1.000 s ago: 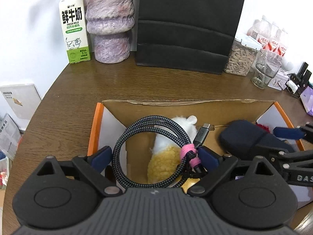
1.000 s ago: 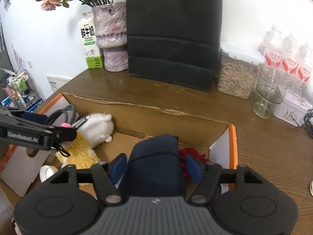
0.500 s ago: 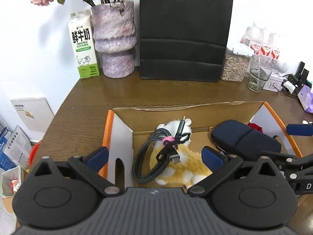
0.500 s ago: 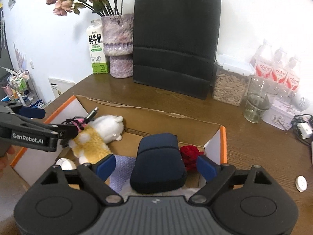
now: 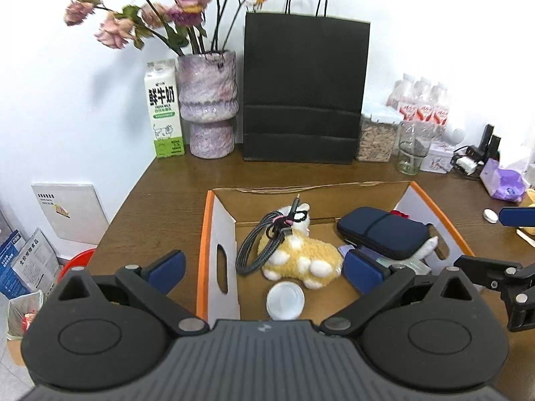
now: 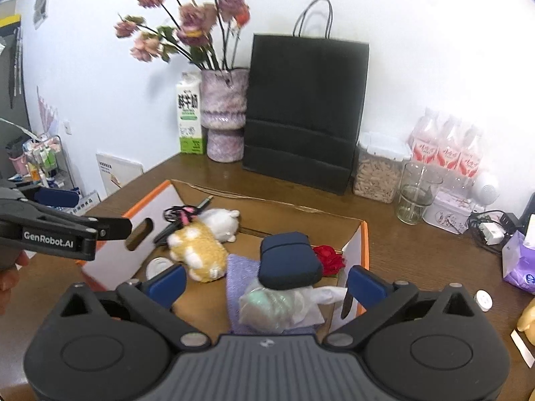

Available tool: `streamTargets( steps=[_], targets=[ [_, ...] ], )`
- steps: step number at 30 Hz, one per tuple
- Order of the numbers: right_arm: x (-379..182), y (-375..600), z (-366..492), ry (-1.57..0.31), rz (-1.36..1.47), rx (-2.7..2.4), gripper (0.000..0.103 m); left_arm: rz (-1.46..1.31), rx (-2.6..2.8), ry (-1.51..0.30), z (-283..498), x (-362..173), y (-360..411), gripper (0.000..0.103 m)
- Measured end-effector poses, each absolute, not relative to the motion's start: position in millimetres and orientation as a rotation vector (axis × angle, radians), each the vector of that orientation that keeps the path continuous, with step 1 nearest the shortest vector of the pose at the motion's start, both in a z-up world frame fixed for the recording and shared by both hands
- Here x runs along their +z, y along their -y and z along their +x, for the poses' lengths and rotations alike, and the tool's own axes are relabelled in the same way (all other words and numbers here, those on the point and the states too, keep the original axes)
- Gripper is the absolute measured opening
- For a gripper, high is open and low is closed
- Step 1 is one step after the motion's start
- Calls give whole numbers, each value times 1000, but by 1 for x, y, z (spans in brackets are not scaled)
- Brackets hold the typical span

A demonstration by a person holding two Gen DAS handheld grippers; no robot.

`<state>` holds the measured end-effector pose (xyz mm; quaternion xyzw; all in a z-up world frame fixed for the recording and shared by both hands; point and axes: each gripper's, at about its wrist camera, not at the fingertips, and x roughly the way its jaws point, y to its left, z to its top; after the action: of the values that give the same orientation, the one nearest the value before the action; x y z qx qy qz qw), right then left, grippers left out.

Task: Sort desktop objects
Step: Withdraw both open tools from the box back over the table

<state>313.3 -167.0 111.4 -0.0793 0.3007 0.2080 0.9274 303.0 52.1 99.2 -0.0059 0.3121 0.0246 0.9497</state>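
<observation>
An open cardboard box (image 5: 219, 230) with orange edges (image 6: 362, 234) sits on the wooden desk. Inside lie a coiled braided cable (image 5: 257, 244) with a pink tie, resting on a yellow and white plush toy (image 5: 301, 254) (image 6: 197, 250), a dark blue pouch (image 5: 384, 229) (image 6: 289, 260), a red rose (image 6: 329, 257), a white round lid (image 5: 286, 300), a purple cloth (image 6: 239, 274) and a bagged green item (image 6: 274, 307). My left gripper (image 5: 264, 269) is open and empty, above the box's near side. My right gripper (image 6: 265, 282) is open and empty, just behind the pouch.
At the back stand a milk carton (image 5: 164, 110), a purple vase with dried roses (image 5: 209, 103), a black paper bag (image 5: 304, 93), a jar of seeds (image 5: 376, 137), a glass (image 5: 411, 150) and pink bottles (image 5: 421, 103). A tissue pack (image 6: 518, 264) lies right.
Both grippers have opened and pulled back and up. The left let go of the cable, which now lies on the plush. The right let go of the pouch, now resting in the box.
</observation>
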Motion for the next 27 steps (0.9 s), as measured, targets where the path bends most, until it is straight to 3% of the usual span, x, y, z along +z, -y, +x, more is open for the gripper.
streamTargets(
  steps=[11, 27],
  targets=[
    [105, 178, 241, -511, -134, 414, 103, -99, 60, -594, 243, 82, -69, 103],
    [33, 179, 171, -565, -4, 381, 103, -176, 227, -518, 144, 18, -88, 103]
  ],
)
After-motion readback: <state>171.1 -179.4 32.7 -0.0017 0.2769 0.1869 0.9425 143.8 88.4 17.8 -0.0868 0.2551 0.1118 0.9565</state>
